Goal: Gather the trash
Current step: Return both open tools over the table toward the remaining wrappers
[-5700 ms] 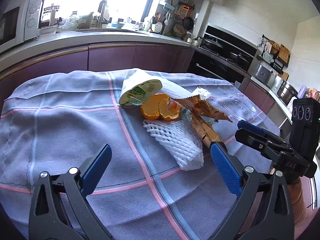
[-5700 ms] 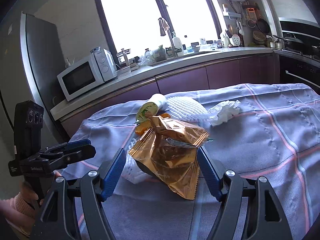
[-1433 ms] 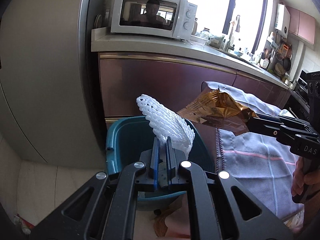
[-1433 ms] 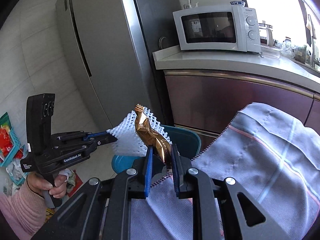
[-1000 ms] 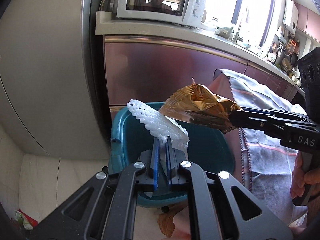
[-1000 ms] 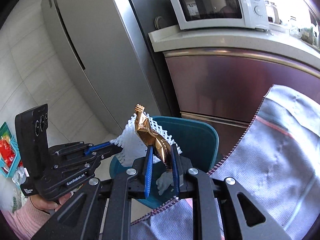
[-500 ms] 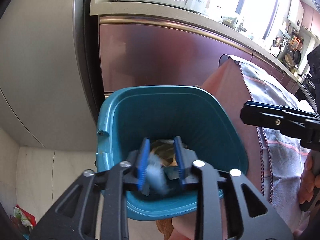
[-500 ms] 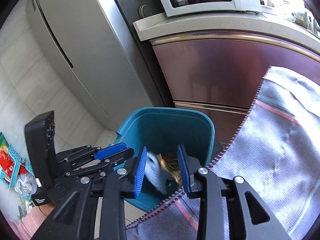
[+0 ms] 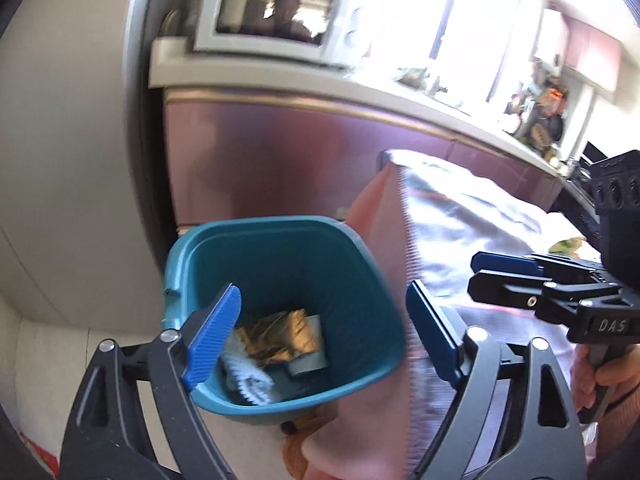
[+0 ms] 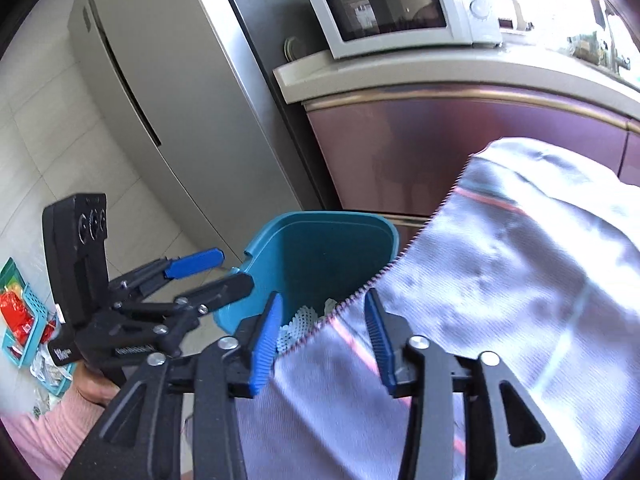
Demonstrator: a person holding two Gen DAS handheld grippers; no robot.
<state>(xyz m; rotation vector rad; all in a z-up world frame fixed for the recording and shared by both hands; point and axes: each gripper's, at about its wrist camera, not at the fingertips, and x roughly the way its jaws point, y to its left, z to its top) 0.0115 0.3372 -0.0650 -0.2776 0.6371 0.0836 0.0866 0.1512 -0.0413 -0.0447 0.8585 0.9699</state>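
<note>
The left gripper point(image 9: 320, 316) and the right gripper point(image 10: 322, 332) have both just been opening, and nothing is between their jaws. The gold wrapper point(image 9: 280, 338) and the white foam net point(image 9: 250, 380) lie at the bottom of the teal bin point(image 9: 180, 264), beside the cloth-covered table point(image 10: 520, 280).

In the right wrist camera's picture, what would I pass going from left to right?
Left hand-held gripper → teal trash bin → checked tablecloth; higher up, fridge → microwave.

A home kitchen: microwave point(image 10: 404, 8) on a countertop point(image 10: 460, 72), steel fridge point(image 10: 160, 80), maroon cabinets point(image 9: 280, 160).
</note>
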